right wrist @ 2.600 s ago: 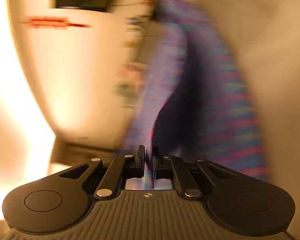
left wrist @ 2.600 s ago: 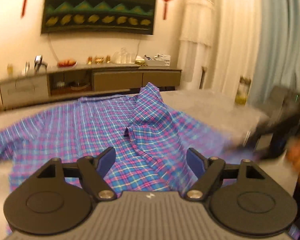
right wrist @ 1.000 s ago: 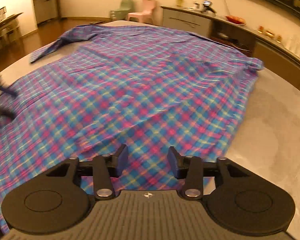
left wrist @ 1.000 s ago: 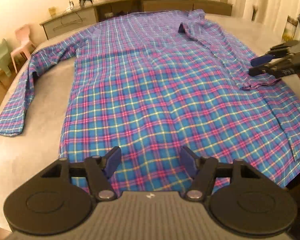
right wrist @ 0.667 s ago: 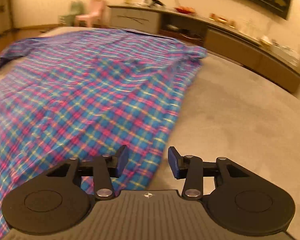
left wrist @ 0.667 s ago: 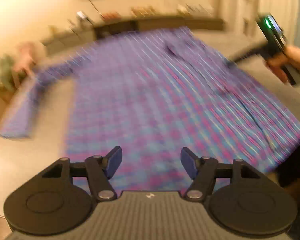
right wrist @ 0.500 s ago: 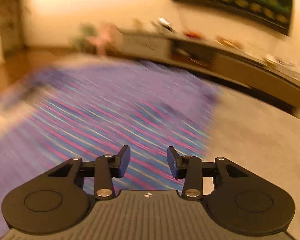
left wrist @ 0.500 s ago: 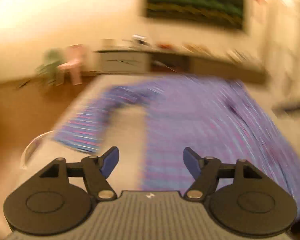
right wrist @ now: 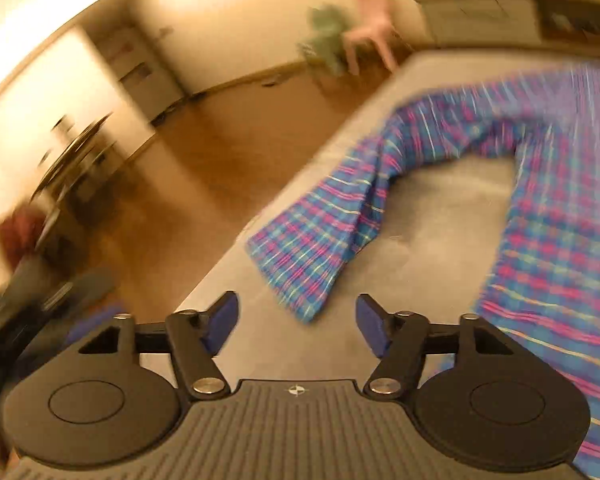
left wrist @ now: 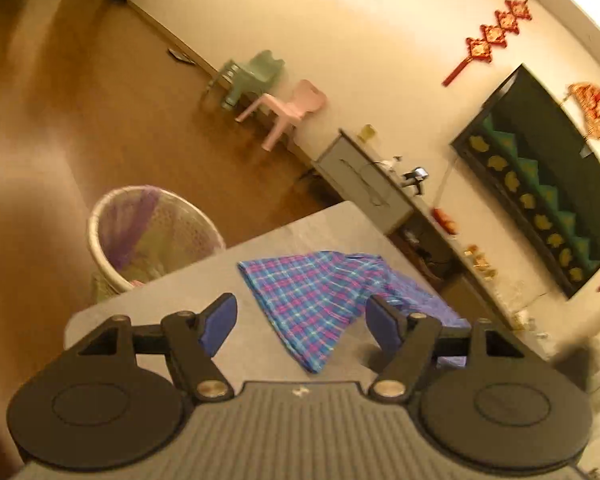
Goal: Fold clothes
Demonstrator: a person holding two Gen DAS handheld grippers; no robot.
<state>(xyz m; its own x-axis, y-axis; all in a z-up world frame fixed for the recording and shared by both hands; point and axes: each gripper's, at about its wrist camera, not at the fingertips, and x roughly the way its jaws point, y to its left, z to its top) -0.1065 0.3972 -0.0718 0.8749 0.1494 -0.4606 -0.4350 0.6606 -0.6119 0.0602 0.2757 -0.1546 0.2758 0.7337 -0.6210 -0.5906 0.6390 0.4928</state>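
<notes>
While both spread wide, left gripper [left wrist: 302, 330], right gripper [right wrist: 296, 326], plaid sleeve [right wrist: 320, 236] just ahead

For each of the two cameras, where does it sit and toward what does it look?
Left wrist: sits on the left claw, open, tilted; looks over the sleeve on the grey table toward a basket and two small chairs.
Right wrist: sits on the right claw, open; looks along the plaid shirt and its sleeve; a blurred dark shape, perhaps the other tool, lies at the left edge.
Shared: sleeve, table, chairs.
</notes>
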